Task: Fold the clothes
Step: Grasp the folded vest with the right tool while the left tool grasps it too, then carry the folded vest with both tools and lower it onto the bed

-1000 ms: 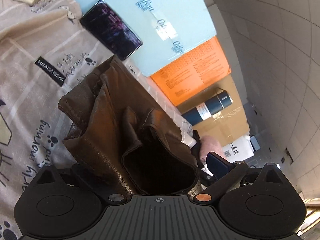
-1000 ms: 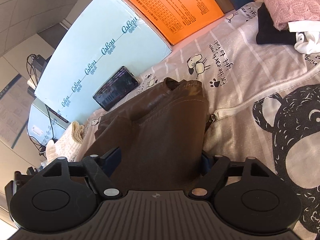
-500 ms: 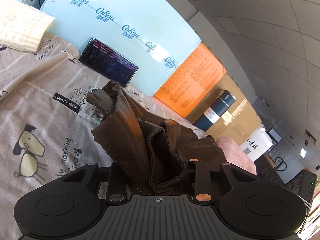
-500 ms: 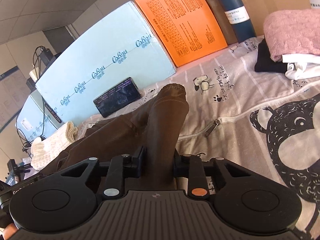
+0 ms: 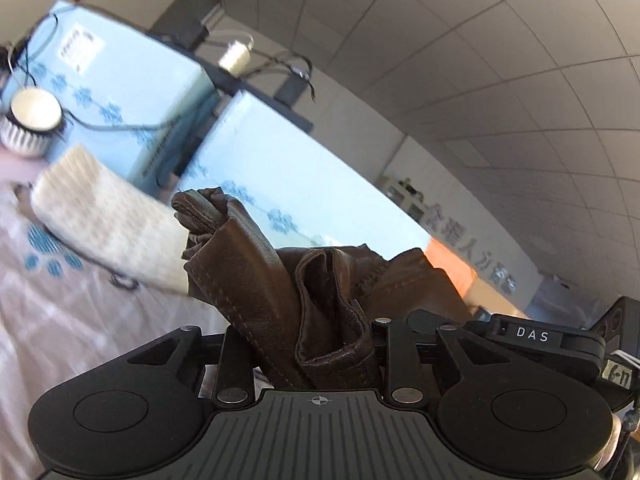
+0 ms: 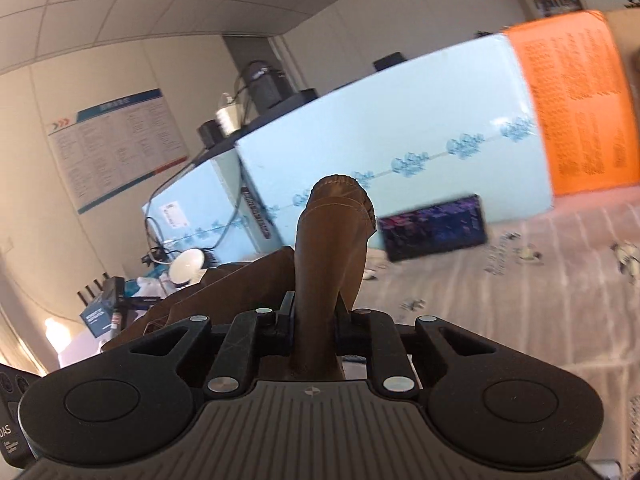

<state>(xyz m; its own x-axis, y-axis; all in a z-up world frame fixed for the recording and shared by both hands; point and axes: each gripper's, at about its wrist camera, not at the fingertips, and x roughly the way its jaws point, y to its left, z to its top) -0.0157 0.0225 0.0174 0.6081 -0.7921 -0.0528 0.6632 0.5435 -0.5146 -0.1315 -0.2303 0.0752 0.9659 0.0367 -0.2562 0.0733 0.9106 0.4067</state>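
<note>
A dark brown leather garment [image 5: 280, 280] is held up off the printed bedsheet [image 5: 60, 320] by both grippers. My left gripper [image 5: 308, 344] is shut on a bunched, seamed edge of it. My right gripper [image 6: 312, 316] is shut on another part of the brown garment [image 6: 332, 240], which sticks up between the jaws as a narrow fold. More of the garment trails down to the left in the right wrist view. The other gripper's body, marked DAS, shows at the right of the left wrist view [image 5: 540, 340].
Light blue boxes [image 6: 400, 152] and an orange box [image 6: 580, 112] stand along the back of the bed. A phone [image 6: 432, 226] leans against the blue box. A folded white knit item [image 5: 108, 220] lies on the sheet at left. A desk with cables stands behind.
Both grippers closed on the brown garment and lifted it up from the sheet; both cameras now tilt upward toward the boxes, wall and ceiling.
</note>
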